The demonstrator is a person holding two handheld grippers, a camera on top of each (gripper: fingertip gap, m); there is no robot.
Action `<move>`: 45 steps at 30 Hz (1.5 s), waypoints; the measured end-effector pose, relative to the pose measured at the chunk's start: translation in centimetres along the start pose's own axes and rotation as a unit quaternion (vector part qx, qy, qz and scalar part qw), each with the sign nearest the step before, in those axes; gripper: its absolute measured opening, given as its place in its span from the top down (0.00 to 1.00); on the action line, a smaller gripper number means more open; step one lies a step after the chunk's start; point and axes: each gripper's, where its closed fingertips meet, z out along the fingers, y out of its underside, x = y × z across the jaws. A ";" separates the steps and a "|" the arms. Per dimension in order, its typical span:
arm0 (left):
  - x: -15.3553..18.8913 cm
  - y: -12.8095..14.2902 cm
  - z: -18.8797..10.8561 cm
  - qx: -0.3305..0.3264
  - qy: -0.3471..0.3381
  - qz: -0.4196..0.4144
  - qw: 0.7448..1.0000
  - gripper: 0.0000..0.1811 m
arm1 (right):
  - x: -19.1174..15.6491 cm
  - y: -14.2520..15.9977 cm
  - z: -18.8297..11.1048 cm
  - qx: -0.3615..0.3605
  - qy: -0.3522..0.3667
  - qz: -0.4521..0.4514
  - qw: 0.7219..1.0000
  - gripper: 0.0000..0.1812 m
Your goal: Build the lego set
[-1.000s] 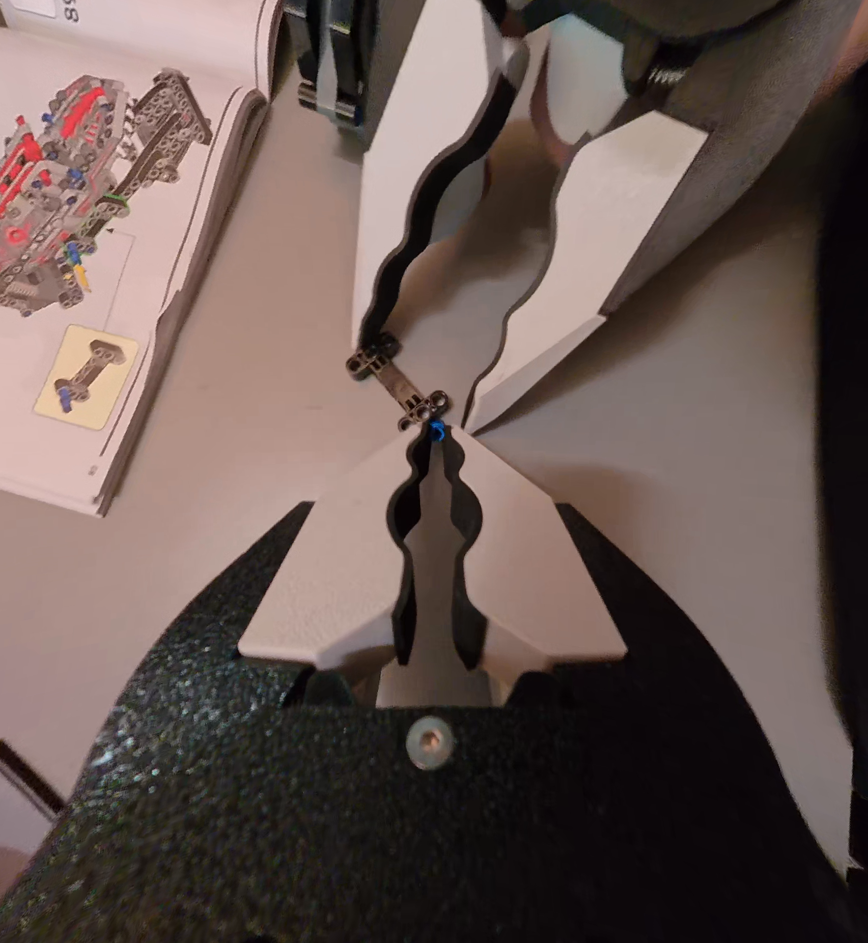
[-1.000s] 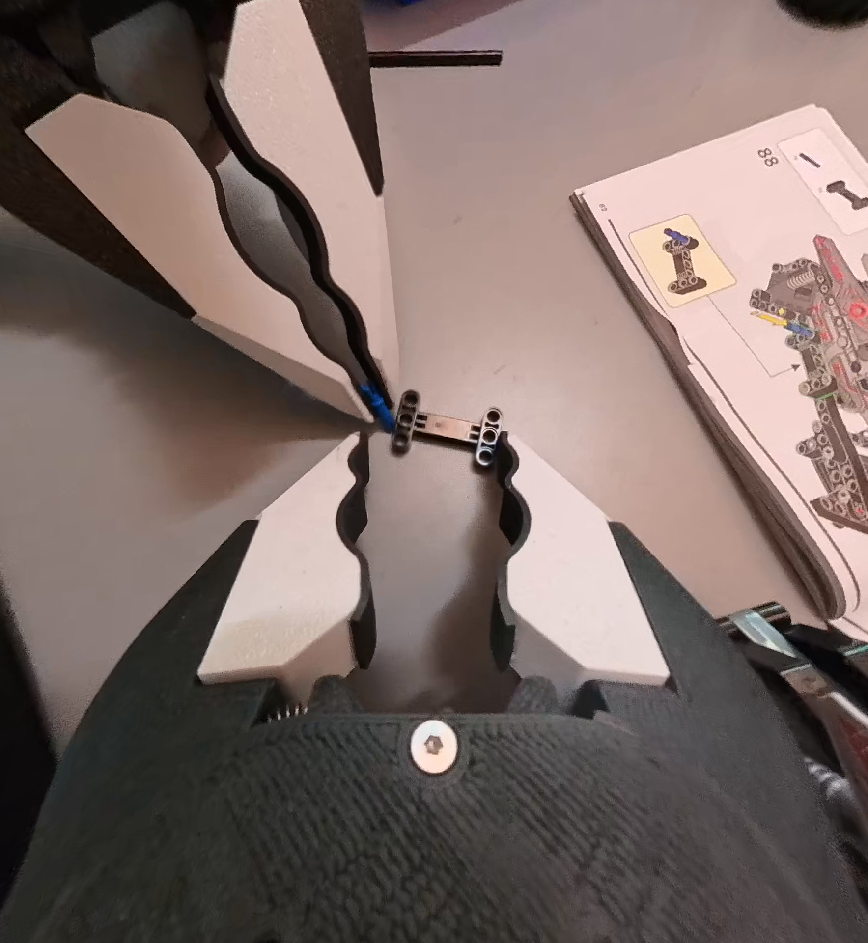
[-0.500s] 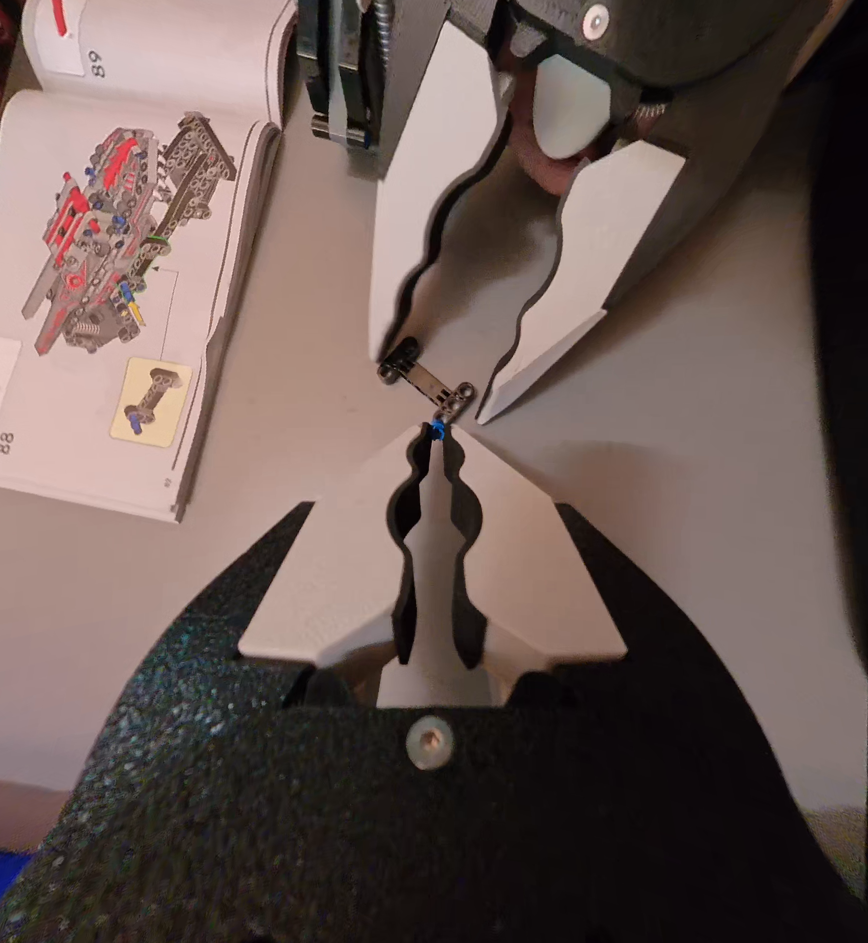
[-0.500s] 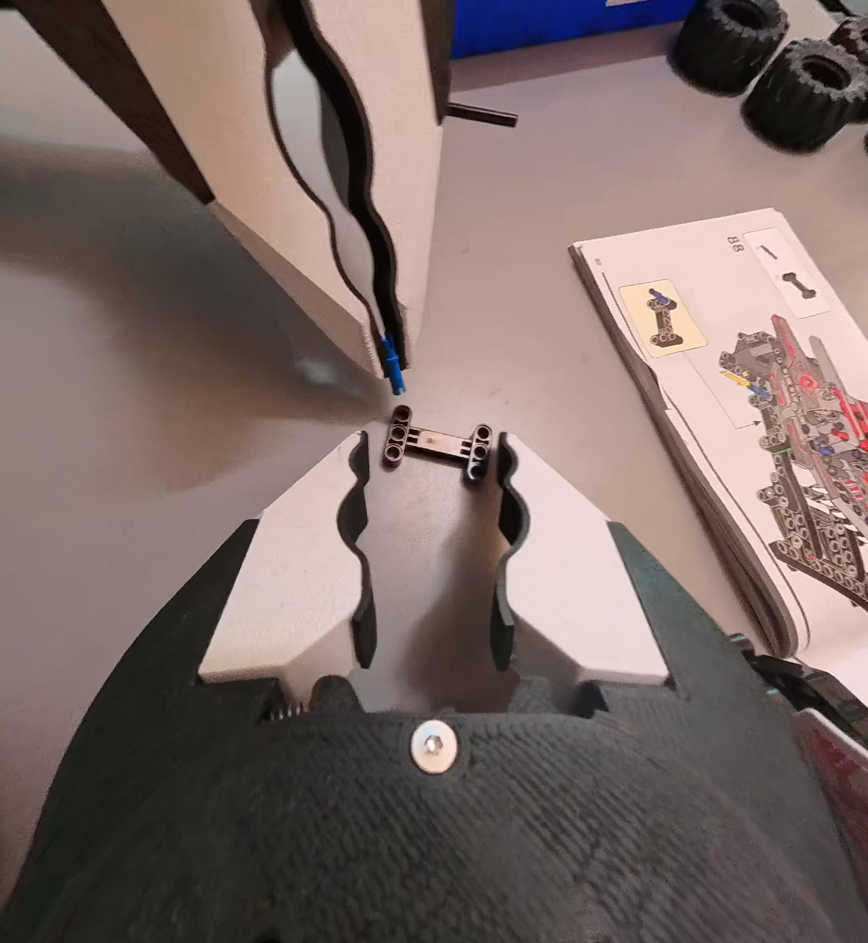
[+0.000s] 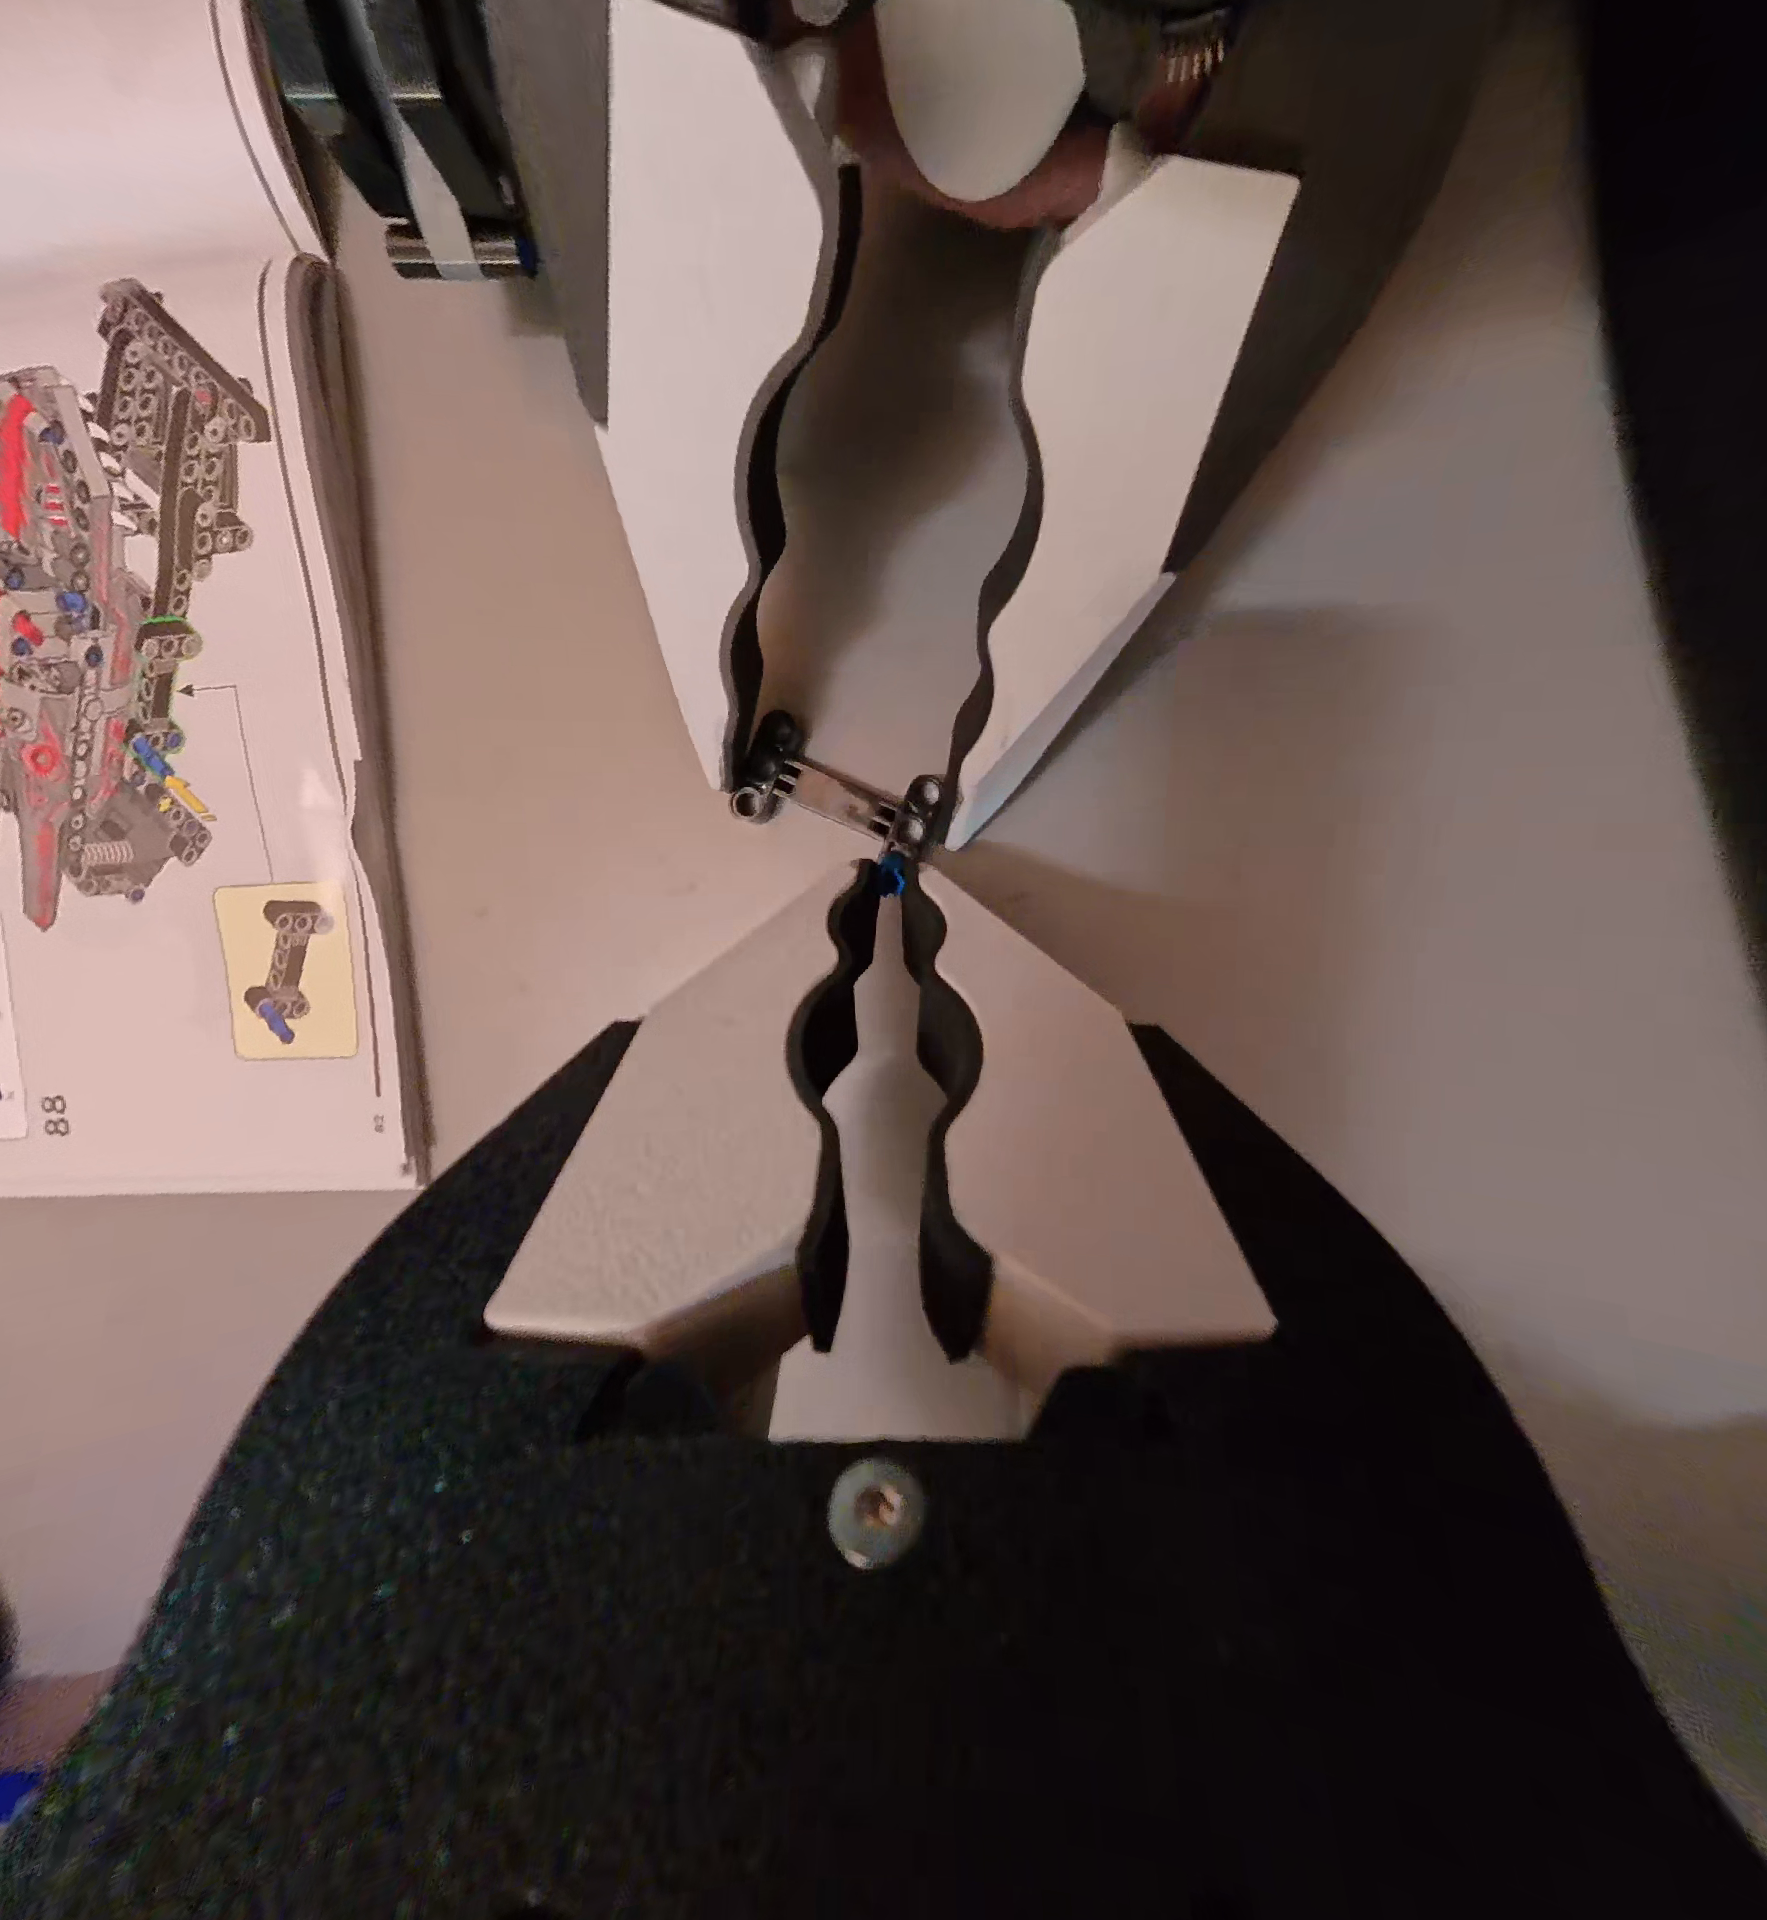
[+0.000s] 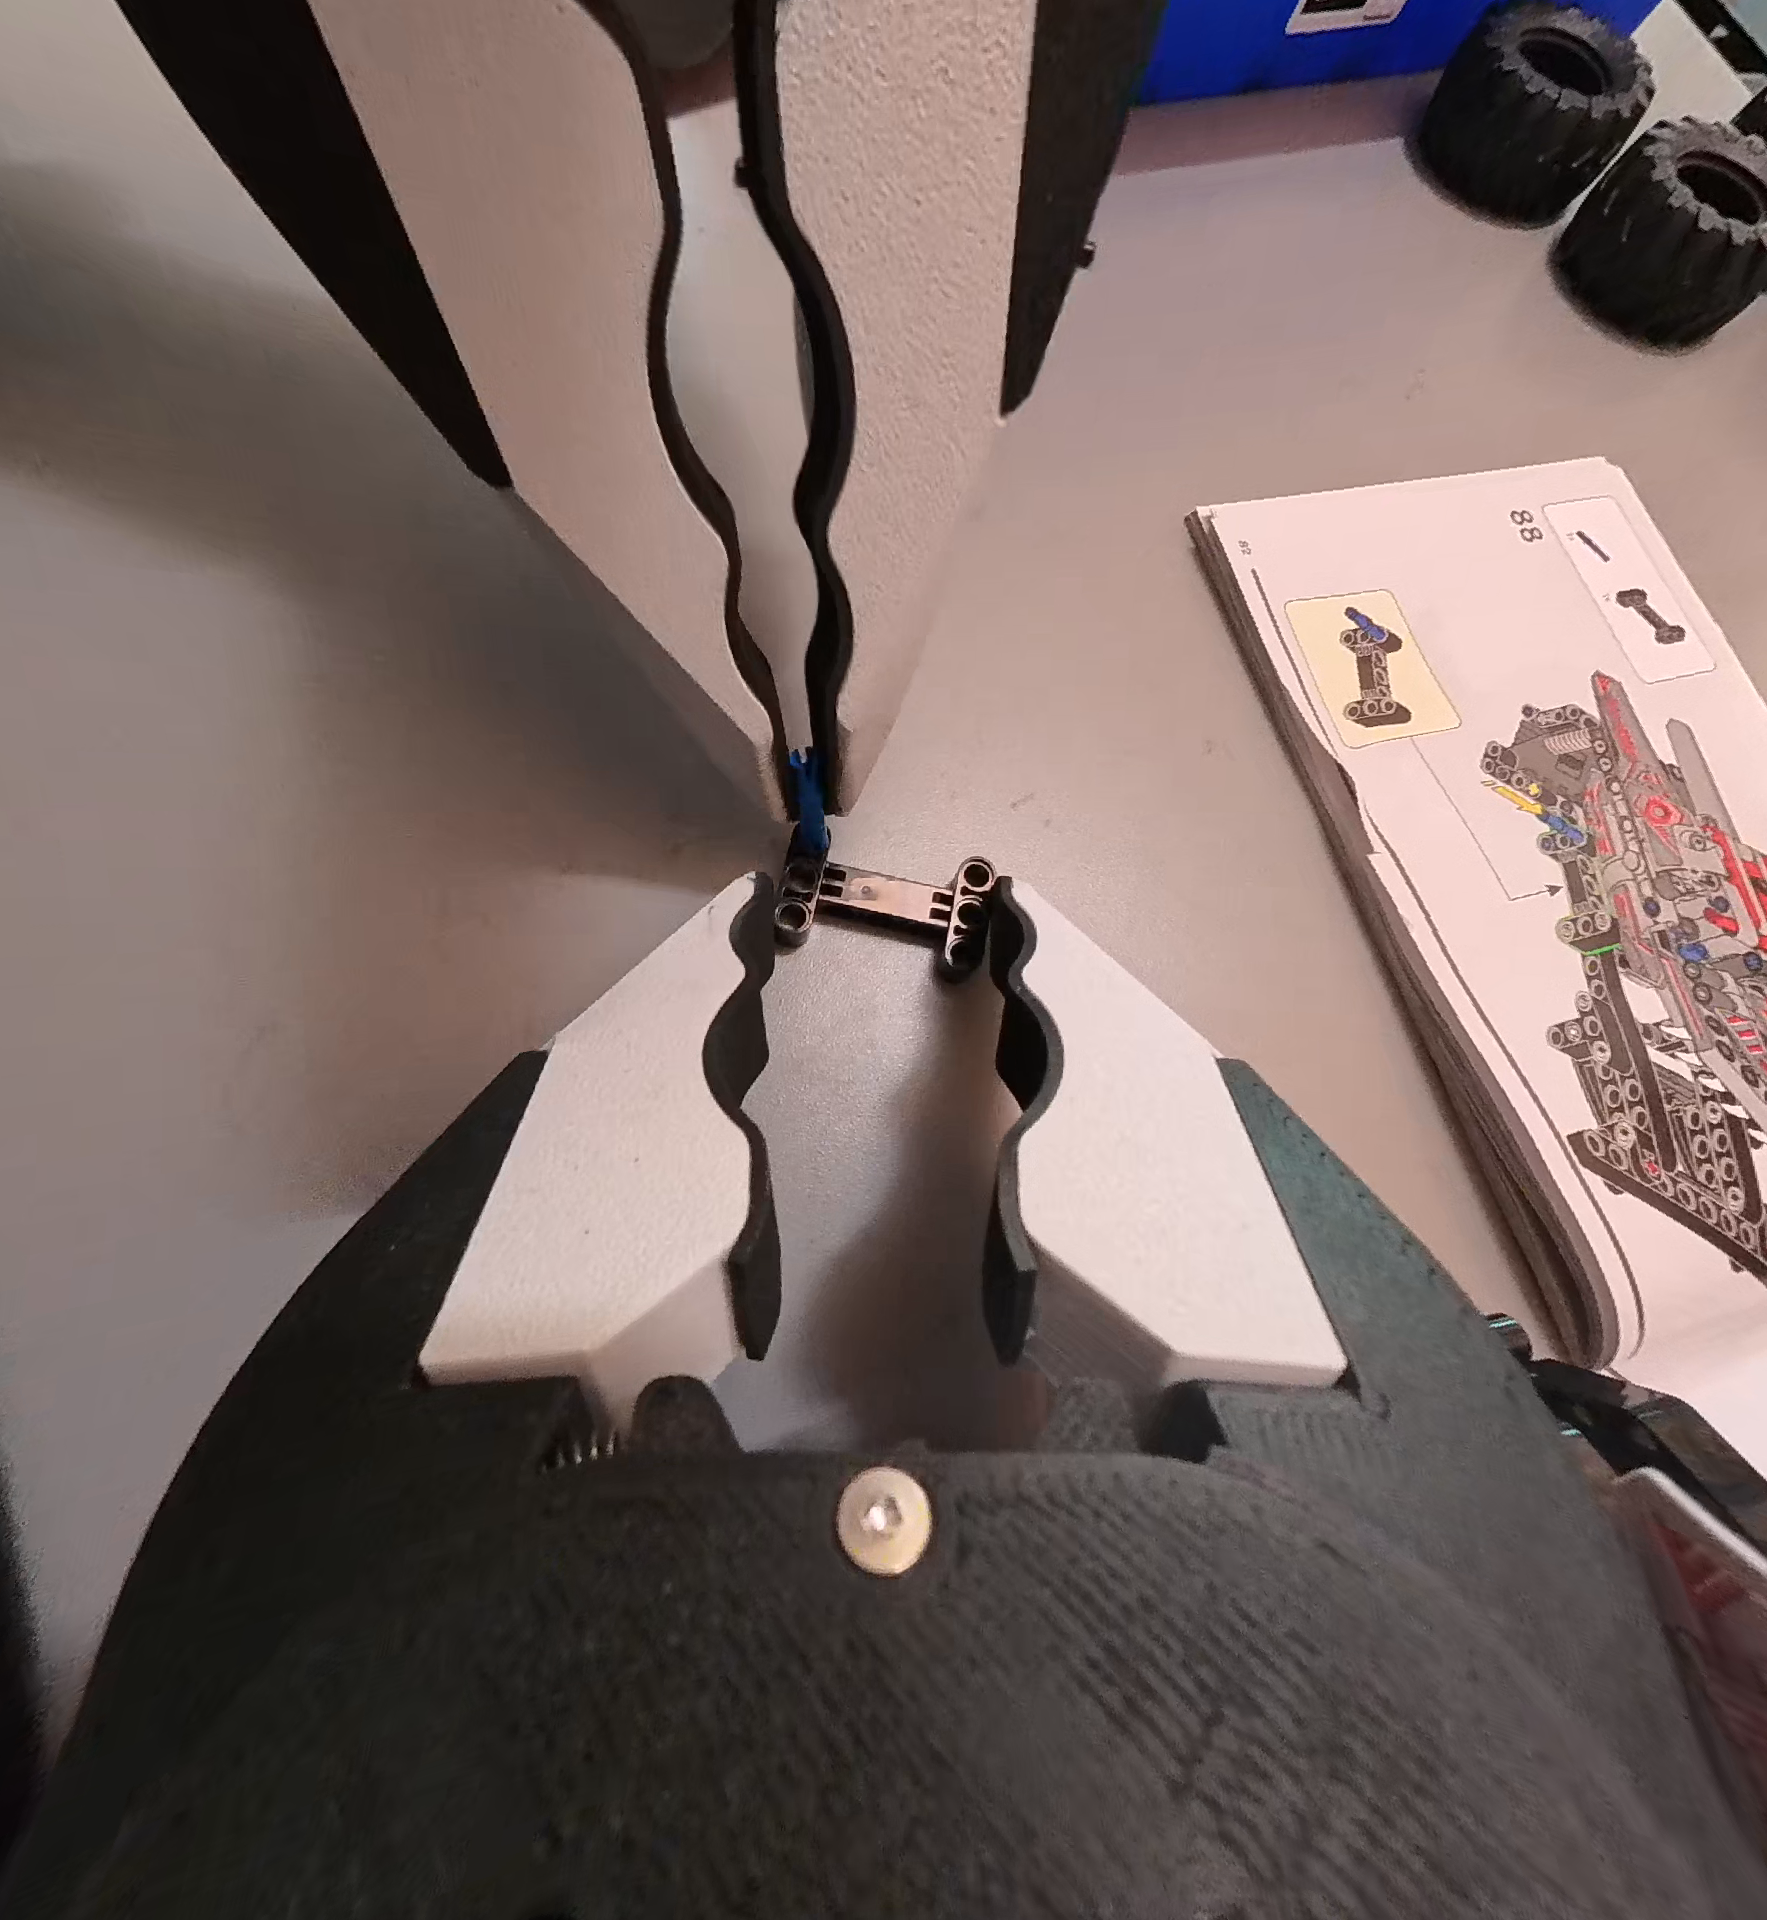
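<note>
My right gripper (image 6: pixel 884 899) is shut on a black H-shaped lego beam (image 6: pixel 884 902), gripped end to end at the fingertips above the grey table. My left gripper (image 5: pixel 889 881) is shut on a small blue pin (image 5: pixel 891 879). In the right wrist view the left gripper (image 6: pixel 806 790) comes in from above and its blue pin (image 6: pixel 807 805) touches the left end of the beam. In the left wrist view the beam (image 5: pixel 837 805) spans the right gripper's (image 5: pixel 843 800) tips just beyond the pin.
An open instruction booklet (image 6: pixel 1544 883) lies on the table (image 6: pixel 235 779), on the right in the right wrist view and on the left in the left wrist view (image 5: pixel 131 727). Several black tyres (image 6: pixel 1648 177) and a blue box (image 6: pixel 1263 52) stand at the back.
The two grippers have lined up tip to tip. The blue pin has moved from just off the beam to touching its end hole. The beam stays gripped.
</note>
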 end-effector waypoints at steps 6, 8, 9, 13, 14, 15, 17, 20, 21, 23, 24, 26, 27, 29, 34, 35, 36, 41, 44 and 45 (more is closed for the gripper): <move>0.1 0.2 -0.1 -0.054 -0.016 0.086 0.995 0.99 | 0.0 -0.1 -0.1 0.005 0.019 -0.028 0.999 0.77; 0.1 0.2 0.0 -0.062 -0.010 0.090 0.994 0.99 | 0.0 -0.1 -0.1 0.004 0.014 -0.024 1.000 0.77; 0.1 0.2 0.0 -0.067 -0.005 0.093 0.993 0.99 | 0.0 -0.1 -0.1 0.003 0.011 -0.020 1.000 0.77; 0.1 0.1 0.1 -0.078 0.011 0.094 0.992 0.99 | 0.0 0.0 0.0 0.002 0.009 -0.019 1.000 0.77; 0.1 0.2 0.1 -0.075 0.018 0.083 0.994 0.99 | 0.0 0.0 0.0 0.002 0.010 -0.019 1.000 0.77; 0.1 0.2 0.1 -0.069 0.026 0.072 0.995 0.99 | 0.0 0.0 0.0 0.002 0.008 -0.018 1.000 0.77; 0.1 0.2 0.1 -0.064 0.039 0.052 0.996 0.99 | 0.0 0.0 0.0 0.000 0.000 -0.008 1.000 0.77; 0.1 0.1 0.1 -0.072 0.045 0.049 0.995 0.99 | 0.0 0.0 0.0 0.000 -0.004 -0.003 1.000 0.77; 0.1 0.1 0.1 -0.073 0.048 0.046 0.995 0.99 | -0.1 0.0 0.0 0.000 -0.003 -0.005 1.000 0.77; 0.1 0.1 0.1 -0.077 0.051 0.046 0.995 0.99 | -0.1 0.0 0.0 0.000 -0.004 -0.004 1.000 0.77; 0.1 0.1 0.1 -0.079 0.052 0.047 0.994 0.99 | -0.1 0.0 0.0 0.000 -0.004 -0.003 1.000 0.77; 0.1 0.1 0.1 -0.080 0.053 0.054 0.994 0.99 | -0.1 0.0 0.0 0.000 -0.004 -0.004 1.000 0.77; 0.1 0.1 0.1 -0.080 0.053 0.056 0.994 0.99 | -0.1 0.0 0.0 0.000 -0.004 -0.004 1.000 0.77; 0.1 0.2 0.2 -0.077 0.054 0.061 0.994 0.99 | -0.1 0.0 0.0 0.000 -0.005 -0.003 1.000 0.77; 0.1 0.1 0.2 -0.085 0.052 0.082 0.992 0.99 | -0.1 0.0 0.0 0.000 -0.005 -0.003 1.000 0.77; 0.1 0.1 0.2 -0.087 0.055 0.081 0.991 0.99 | -0.2 0.0 0.0 0.000 -0.005 -0.002 1.000 0.77; 0.1 0.1 0.2 -0.087 0.059 0.082 0.991 0.99 | -0.2 0.0 0.0 0.000 -0.005 -0.002 1.000 0.77; 0.1 0.1 0.3 -0.069 0.089 0.058 0.992 0.99 | -0.2 0.0 0.0 0.000 -0.006 -0.001 1.000 0.77; 0.1 0.0 0.3 -0.064 0.088 0.058 0.992 0.99 | -0.2 0.0 0.0 0.000 -0.006 -0.001 1.000 0.77; 0.1 0.0 0.3 -0.064 0.085 0.061 0.993 0.99 | -0.2 0.0 0.0 0.000 -0.006 -0.001 1.000 0.77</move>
